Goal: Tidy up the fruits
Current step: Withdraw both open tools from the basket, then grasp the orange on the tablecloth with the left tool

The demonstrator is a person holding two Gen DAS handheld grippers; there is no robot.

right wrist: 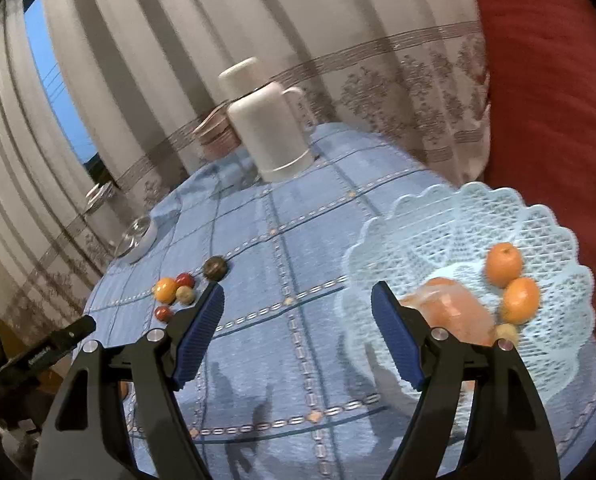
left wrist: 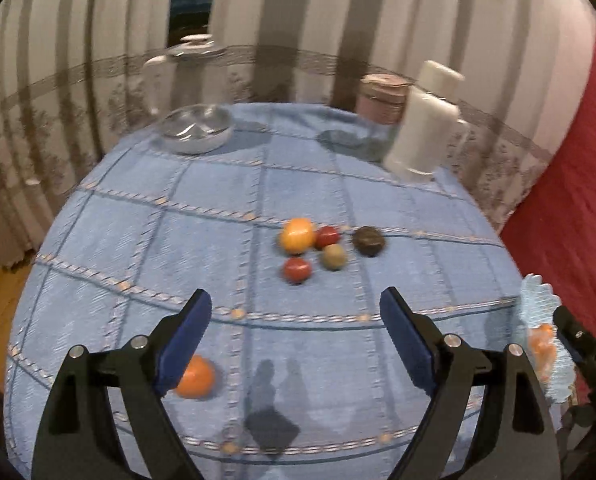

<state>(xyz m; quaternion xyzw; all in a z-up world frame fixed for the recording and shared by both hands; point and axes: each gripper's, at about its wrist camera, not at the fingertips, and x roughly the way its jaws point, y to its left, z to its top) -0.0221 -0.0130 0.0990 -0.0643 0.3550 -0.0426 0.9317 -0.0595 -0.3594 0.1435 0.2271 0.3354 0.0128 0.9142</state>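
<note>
A round table covered with a blue checked cloth (left wrist: 146, 240) is observed. At its far left a glass dish (left wrist: 196, 128) is seen near the edge. Nearer, low on the left, a lone orange (left wrist: 196, 376) is seen on the cloth, partly hidden behind the left pad of the left gripper (left wrist: 296, 312). The jaws of this gripper are spread wide and nothing is held between them.

Ahead of it, about mid-table, a cluster of small fruit is noted: a yellow-orange fruit (left wrist: 297, 234), a red fruit (left wrist: 327, 237) touching it, a second red fruit (left wrist: 297, 270) just in front, a greenish fruit (left wrist: 335, 257) and, just to the right, a dark brown fruit (left wrist: 369, 241) lying apart. At the far right edge a white lidded jug (left wrist: 422, 124) is seen, tilted in the fisheye view, with a stack of pinkish plates (left wrist: 382, 98) behind it.

The right gripper (right wrist: 298, 308) is likewise held wide apart and empty above the cloth. To its right a pale blue lattice basket (right wrist: 438, 216) is set near the table edge; two oranges (right wrist: 504, 264) touching one another, a wrapped orange-coloured item (right wrist: 454, 312) and a small tan fruit (right wrist: 506, 334) are contained in it
</note>
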